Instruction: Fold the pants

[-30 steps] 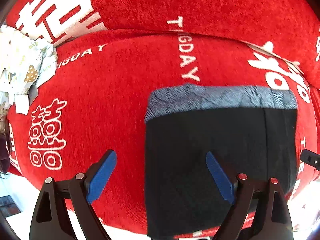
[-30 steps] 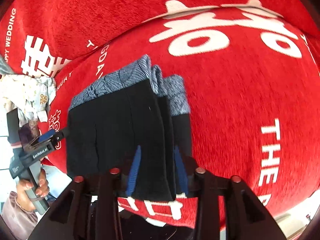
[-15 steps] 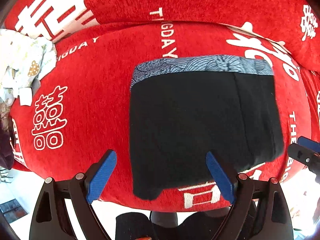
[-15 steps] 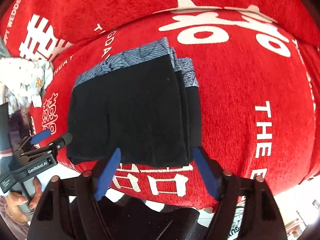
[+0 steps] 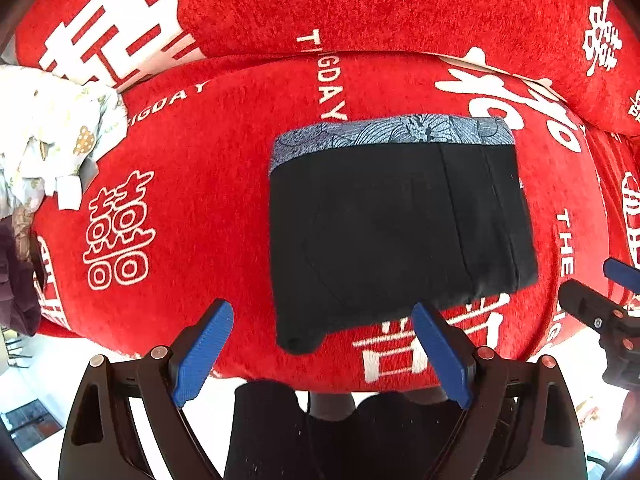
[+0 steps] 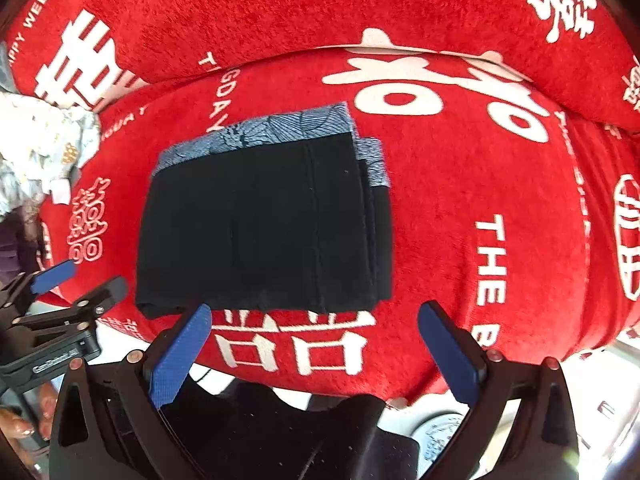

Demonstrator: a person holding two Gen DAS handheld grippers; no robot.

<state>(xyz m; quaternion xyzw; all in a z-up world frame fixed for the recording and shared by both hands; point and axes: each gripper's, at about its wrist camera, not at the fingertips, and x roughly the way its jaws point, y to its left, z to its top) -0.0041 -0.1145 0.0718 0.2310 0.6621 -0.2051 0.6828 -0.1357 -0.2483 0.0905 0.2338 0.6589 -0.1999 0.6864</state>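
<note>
**Both claws spread wide, folded pants lying free on the red cushion**

Closest to you, your left gripper (image 5: 322, 338) is spread wide, its blue pads (image 5: 202, 354) holding nothing; the near edge of the cushion shows between them. Your right gripper (image 6: 314, 340) is likewise released, with blue pads (image 6: 180, 356) wide apart and nothing between them. Each tool also appears in the other's view: the right one at the far right edge of the left camera, the left one at the lower left of the right camera.

Just beyond both sets of fingers lie the black pants (image 5: 396, 232), folded into a compact rectangle and resting flat on the red cushion (image 5: 208, 184) near its front edge. Neither gripper touches them. From the right camera you can see the stacked layers stepping out along the right side of the bundle (image 6: 264, 224). The blue-grey patterned waistband (image 5: 392, 136) runs along the far edge of the fold.

Farther left, a pale printed cloth (image 5: 48, 132) is bunched at the cushion's left end, well apart from the pants. Behind everything rises the red backrest (image 5: 360, 4), printed with large white characters.
</note>
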